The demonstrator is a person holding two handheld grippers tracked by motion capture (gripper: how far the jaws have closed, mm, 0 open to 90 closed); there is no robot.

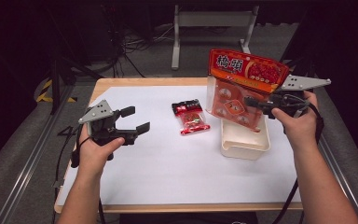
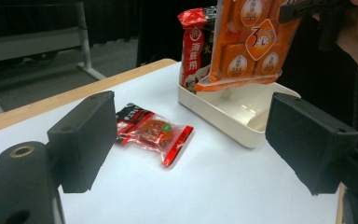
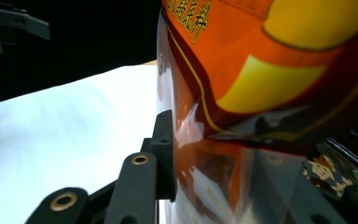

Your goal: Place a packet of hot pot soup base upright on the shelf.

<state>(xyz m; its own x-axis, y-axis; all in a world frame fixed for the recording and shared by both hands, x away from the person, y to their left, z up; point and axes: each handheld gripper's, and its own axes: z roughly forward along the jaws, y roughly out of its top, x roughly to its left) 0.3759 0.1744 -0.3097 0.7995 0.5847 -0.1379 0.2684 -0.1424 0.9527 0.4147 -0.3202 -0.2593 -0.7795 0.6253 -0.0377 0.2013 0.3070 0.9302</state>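
Observation:
A large orange snack bag [image 1: 237,86] hangs upright over a white open box [image 1: 244,145] at the right of the table. My right gripper [image 1: 252,101] is shut on the bag's side, and its left finger [image 3: 163,144] presses against the bag's clear lower part [image 3: 223,182]. A tall red packet [image 2: 193,42] stands in the box's far end, behind the bag [image 2: 247,42]. A small red and black packet [image 1: 191,116] lies flat on the white sheet. At the table's left, my left gripper [image 1: 137,119] is open and holds nothing, its jaws aimed at the small packet [image 2: 154,133].
The white sheet [image 1: 168,163] covers most of the wooden table [image 1: 121,82]. A grey metal frame [image 1: 209,21] stands on the floor beyond the far edge. Rails run along both sides of the table.

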